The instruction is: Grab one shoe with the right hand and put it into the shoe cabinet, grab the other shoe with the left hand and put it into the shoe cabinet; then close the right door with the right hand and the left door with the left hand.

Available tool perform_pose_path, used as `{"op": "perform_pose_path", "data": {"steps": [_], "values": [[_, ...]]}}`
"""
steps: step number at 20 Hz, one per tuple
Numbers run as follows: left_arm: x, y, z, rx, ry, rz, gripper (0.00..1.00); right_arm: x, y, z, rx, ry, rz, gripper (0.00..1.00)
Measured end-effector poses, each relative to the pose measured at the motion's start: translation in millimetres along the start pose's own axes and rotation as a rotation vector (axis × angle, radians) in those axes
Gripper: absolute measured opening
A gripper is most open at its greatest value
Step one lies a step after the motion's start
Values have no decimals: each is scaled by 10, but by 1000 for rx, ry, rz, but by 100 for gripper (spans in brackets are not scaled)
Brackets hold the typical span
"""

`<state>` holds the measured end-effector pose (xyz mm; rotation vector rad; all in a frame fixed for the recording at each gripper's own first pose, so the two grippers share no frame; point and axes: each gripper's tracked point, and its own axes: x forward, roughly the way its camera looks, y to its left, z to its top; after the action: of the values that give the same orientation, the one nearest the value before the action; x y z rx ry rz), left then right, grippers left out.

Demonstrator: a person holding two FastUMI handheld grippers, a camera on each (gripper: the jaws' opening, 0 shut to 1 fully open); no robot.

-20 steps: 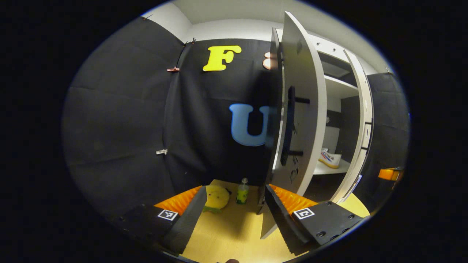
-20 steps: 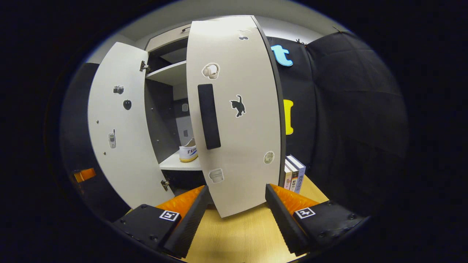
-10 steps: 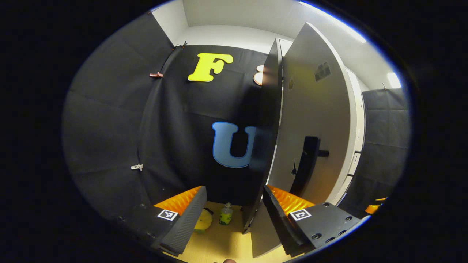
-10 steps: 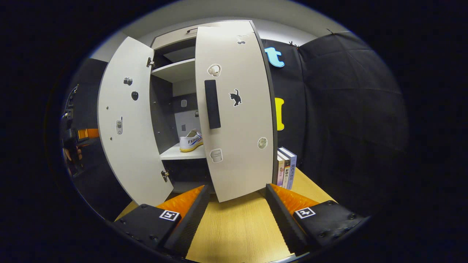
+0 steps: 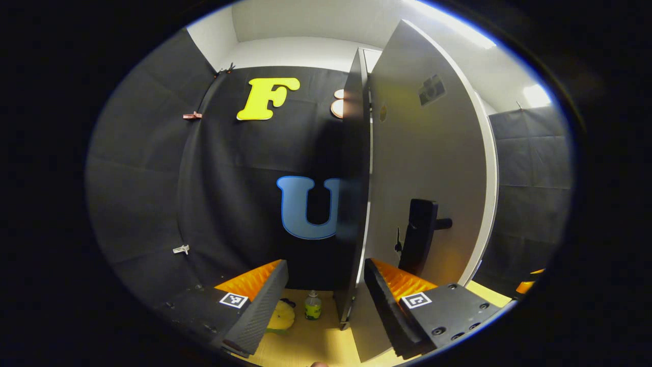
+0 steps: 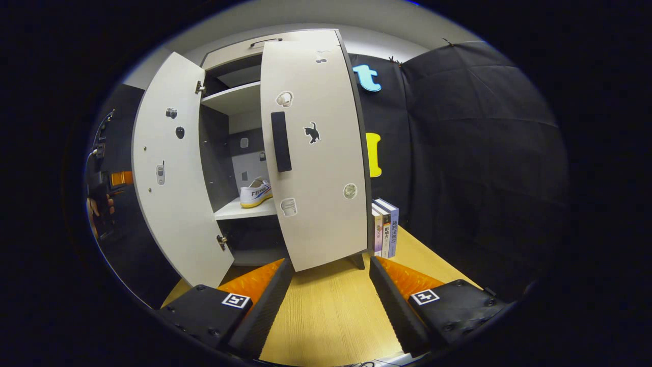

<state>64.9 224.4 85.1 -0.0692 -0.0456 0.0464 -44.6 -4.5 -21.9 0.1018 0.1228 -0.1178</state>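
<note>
In the right gripper view the white shoe cabinet has both doors ajar. A white shoe with a yellow sole lies on its middle shelf. The left door shows its inner face. The right door shows its outer face with a dark handle. My right gripper is open over the wooden top, a little short of the right door. In the left gripper view my left gripper is open and empty. The left door stands edge-on past its fingertips, handle above the right finger.
Several upright books stand right of the cabinet on the wooden tabletop. A yellow plush toy and a green bottle sit by the wall left of the cabinet. A hand holding the other gripper shows beyond the left door.
My left gripper has moved round to the left door's outer face, so the cabinet's inside and the shoe have left its view. My right gripper has drawn back from the right door.
</note>
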Motion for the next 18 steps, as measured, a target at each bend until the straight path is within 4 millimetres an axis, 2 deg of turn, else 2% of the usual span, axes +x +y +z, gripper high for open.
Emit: {"op": "perform_pose_path", "data": {"steps": [2, 4, 5, 10, 12, 15, 16, 18], "values": [[0, -40, -4, -3, 6, 1, 92, -24, -67, 45, -11, -16, -16, 98], [-14, -140, 10, 16, 2, 1, 93, -25, -127, 41, -12, -11, -28, 98], [-14, -207, 23, 30, -3, -3, 91, -18, -136, 43, -7, -8, -31, 98], [40, -605, 3, 54, -7, -60, 96, 17, -162, 44, -12, -13, -35, 98], [63, -723, 1, 49, -10, -57, 93, 28, -200, 43, -22, -15, -38, 98], [138, -805, -27, 14, -2, -12, 91, 35, -352, 49, -18, -15, -54, 98], [168, -860, -30, -1, 2, -7, 93, 39, -415, 56, -13, -14, -62, 98], [210, -989, -62, -29, 16, -10, 91, 71, -546, 70, -7, -6, -74, 98]]}}
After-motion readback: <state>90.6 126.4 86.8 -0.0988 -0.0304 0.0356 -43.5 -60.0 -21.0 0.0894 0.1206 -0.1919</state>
